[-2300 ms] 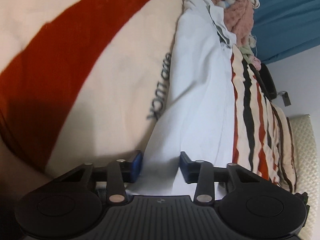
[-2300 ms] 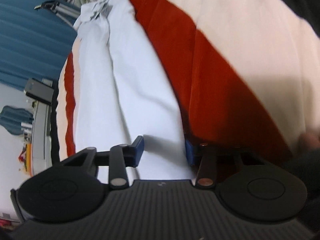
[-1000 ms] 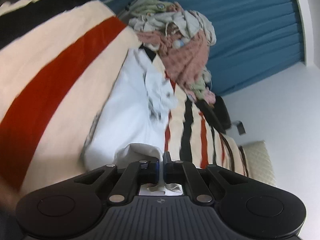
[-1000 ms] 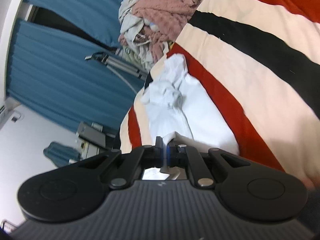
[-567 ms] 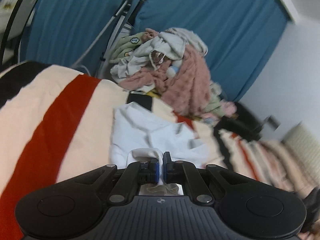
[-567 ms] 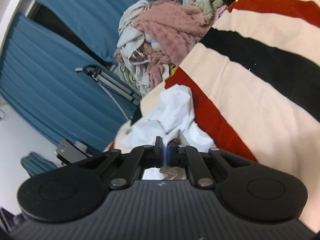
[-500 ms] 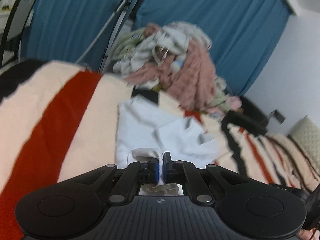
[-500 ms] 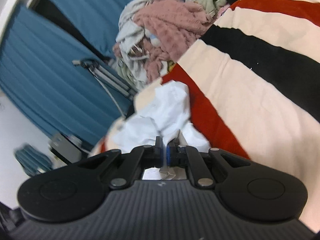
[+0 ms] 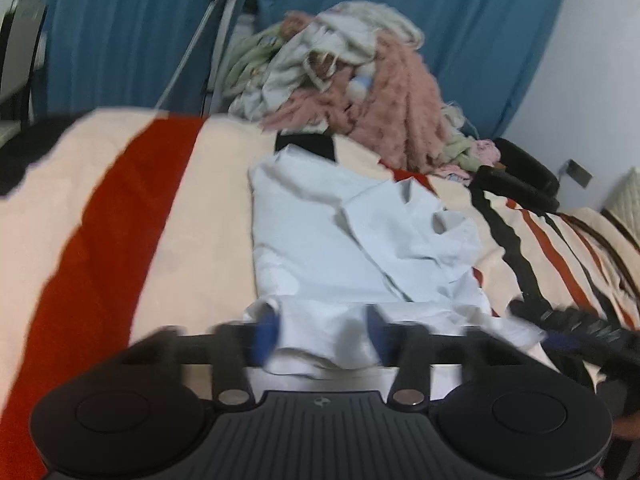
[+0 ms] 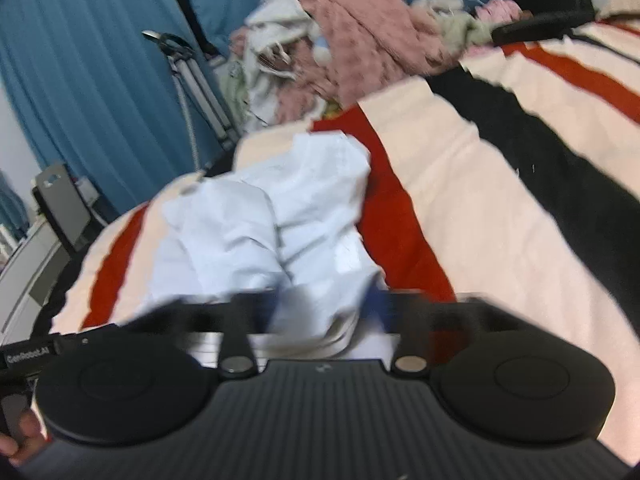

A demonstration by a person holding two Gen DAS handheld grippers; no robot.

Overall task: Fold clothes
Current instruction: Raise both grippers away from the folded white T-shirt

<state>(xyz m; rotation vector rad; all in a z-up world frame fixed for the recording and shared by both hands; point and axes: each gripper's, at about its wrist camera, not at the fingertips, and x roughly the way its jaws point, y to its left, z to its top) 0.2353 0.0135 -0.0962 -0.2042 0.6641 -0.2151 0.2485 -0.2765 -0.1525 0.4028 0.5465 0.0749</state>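
A pale blue shirt (image 9: 340,240) lies folded over on the striped blanket (image 9: 120,220), its near edge doubled onto the rest. My left gripper (image 9: 322,330) hovers at that near edge; its jaws are opening, the blue pads stand apart, and cloth lies loose between them. In the right wrist view the same shirt (image 10: 260,220) is bunched ahead of my right gripper (image 10: 326,308). Its jaws are opening too, blurred and wide apart, with the shirt's edge between the pads but not pinched.
A heap of unfolded clothes (image 9: 360,72), pink and white, sits at the far end of the bed before blue curtains (image 9: 120,32). A metal stand (image 10: 192,76) leans by the curtain. A black object (image 9: 520,184) lies at the right. A hand (image 10: 20,440) shows at lower left.
Both grippers were shut on the shirt's edge while carrying it over the garment; now both sets of jaws have sprung apart and the cloth lies released on the shirt.
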